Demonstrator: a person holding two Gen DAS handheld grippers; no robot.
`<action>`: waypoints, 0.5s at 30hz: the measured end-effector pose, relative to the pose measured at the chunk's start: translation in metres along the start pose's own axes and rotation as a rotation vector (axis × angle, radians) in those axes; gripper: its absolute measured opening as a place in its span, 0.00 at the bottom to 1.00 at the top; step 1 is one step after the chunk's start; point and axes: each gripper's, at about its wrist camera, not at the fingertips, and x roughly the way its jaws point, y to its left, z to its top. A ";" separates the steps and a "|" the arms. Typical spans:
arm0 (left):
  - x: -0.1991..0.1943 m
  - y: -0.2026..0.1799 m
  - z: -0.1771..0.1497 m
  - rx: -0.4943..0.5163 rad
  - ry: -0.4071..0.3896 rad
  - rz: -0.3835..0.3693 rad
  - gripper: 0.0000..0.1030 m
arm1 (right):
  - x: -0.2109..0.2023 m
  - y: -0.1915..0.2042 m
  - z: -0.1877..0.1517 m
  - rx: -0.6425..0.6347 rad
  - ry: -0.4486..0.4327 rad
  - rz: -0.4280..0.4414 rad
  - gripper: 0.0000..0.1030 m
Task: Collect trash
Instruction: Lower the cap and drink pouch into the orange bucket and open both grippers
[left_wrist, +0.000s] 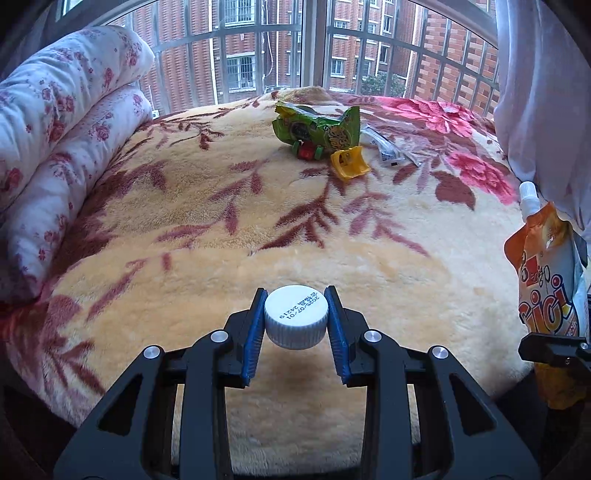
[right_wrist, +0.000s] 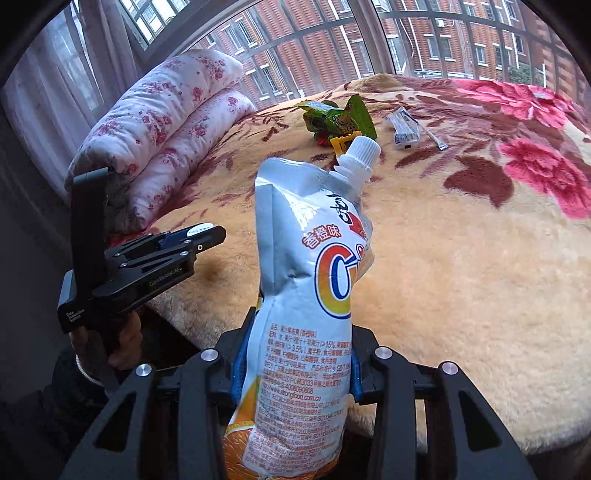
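My left gripper (left_wrist: 295, 321) clamps a white cap (left_wrist: 296, 317); my right gripper (right_wrist: 295, 363) clamps a juice pouch (right_wrist: 310, 295), with wrappers (left_wrist: 317, 127) lying ahead on the bed (left_wrist: 221, 229).

Left hand-held gripper (left_wrist: 295, 325) clamped on white cap (left_wrist: 296, 316), right hand-held gripper (right_wrist: 295, 369) gripping upright juice pouch (right_wrist: 310, 295)

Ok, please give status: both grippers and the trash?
Left gripper shut on white cap. Right gripper shut on drink pouch. Green wrapper on blanket.
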 end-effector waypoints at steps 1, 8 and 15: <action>-0.005 -0.002 -0.005 0.002 0.000 0.000 0.30 | -0.004 0.004 -0.007 -0.002 -0.006 -0.004 0.39; -0.030 -0.016 -0.040 0.027 0.012 -0.002 0.30 | -0.020 0.032 -0.048 -0.034 -0.025 -0.013 0.40; -0.049 -0.026 -0.085 0.070 0.037 -0.024 0.30 | -0.034 0.061 -0.086 -0.086 -0.030 0.008 0.40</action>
